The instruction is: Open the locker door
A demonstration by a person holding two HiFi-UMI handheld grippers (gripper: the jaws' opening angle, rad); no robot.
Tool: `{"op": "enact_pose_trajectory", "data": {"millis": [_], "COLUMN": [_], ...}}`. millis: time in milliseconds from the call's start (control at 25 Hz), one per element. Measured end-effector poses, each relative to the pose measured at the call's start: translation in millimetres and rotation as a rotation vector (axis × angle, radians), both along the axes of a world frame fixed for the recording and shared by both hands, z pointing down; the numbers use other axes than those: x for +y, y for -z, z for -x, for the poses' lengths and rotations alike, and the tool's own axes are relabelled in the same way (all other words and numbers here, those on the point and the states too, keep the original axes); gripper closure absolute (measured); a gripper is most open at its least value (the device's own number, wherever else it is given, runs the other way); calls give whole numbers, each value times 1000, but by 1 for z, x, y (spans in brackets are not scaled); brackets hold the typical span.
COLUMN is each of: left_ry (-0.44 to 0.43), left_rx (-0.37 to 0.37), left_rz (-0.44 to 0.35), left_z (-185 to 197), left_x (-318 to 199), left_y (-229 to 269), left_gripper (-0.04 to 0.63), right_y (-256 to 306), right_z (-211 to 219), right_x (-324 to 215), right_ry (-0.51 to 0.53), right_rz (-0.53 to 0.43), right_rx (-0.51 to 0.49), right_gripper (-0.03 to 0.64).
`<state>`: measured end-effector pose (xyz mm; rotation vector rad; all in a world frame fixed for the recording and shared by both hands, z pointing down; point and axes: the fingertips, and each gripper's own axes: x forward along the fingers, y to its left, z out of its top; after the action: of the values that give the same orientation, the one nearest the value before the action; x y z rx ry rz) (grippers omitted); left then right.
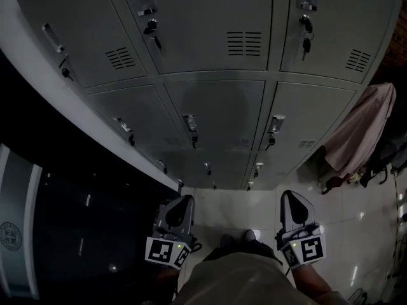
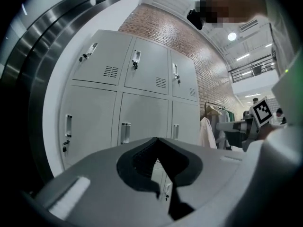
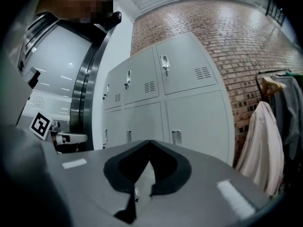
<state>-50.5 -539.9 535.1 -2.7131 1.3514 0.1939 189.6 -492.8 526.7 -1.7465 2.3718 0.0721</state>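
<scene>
The lockers (image 1: 213, 107) stand as a grey metal bank, three columns wide, filling the upper part of the head view. Every door (image 1: 216, 116) that shows lies flush and closed. Each door carries a small upright handle (image 1: 189, 122) near its upper edge. On the higher rows keys (image 1: 151, 28) hang from the locks below the handles. Slotted vents (image 1: 244, 43) sit in the corners of the upper doors. In the right gripper view the same bank (image 3: 165, 93) backs onto a brick wall (image 3: 227, 32).

Neither claw touches the lockers; both are held low, well apart from the doors, over the pale tiled floor (image 1: 254, 211). The left claw (image 1: 183, 200) points up toward the bottom row of the left column. In its own view its two jaws (image 2: 157, 139) meet at the tips with nothing between them. The right claw (image 1: 290, 196) points toward the right column. Its jaws (image 3: 149, 142) are likewise pressed together and empty. A marker cube rides at the back of each: the left one (image 1: 167, 251) and the right one (image 1: 308, 249).

Between the two claws the person's shoes (image 1: 238, 238) show on the floor. To the right of the lockers a pale coat (image 1: 364, 129) hangs just beside the bank. To the left a dark, glossy curved wall (image 1: 76, 227) runs alongside.
</scene>
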Motion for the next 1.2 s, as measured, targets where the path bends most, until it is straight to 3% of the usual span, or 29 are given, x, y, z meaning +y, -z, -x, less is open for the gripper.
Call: {"op": "enact_pose_trajectory", "data": {"millis": [120,200,280,400,520,720,920,1200], "left_ry": [67,105,134,159,176,250,295,290], "left_rx": [27,41,53,70,68,70,-74,-34], "left_rz": [8,16,14,19,14,21,162,194], "left_z": [21,33,43,58,78,122,134,149], "left_x": [0,-2,-1,3,8,17,35,38], "left_y": [-4,-7,-7,-10,-7,-14,-31,-45], "left_gripper": [538,538,538,538,538,538,538,538], "right_y": [-25,-27,-26,-24,-34,-60,-94,-108], "right_z": [35,63,91,132,171,224,249,263], "right_x": [-23,-45,-68,-109,-151,-220,-273,-305], "right_ry": [117,180,231,304,344,336,286,230], "right_rz": [136,158,138,15,31,109,192,216], "right_rx": [89,111,118,119,128,182,206,217], "right_gripper": [596,526,525,459,441,414,414,413]}}
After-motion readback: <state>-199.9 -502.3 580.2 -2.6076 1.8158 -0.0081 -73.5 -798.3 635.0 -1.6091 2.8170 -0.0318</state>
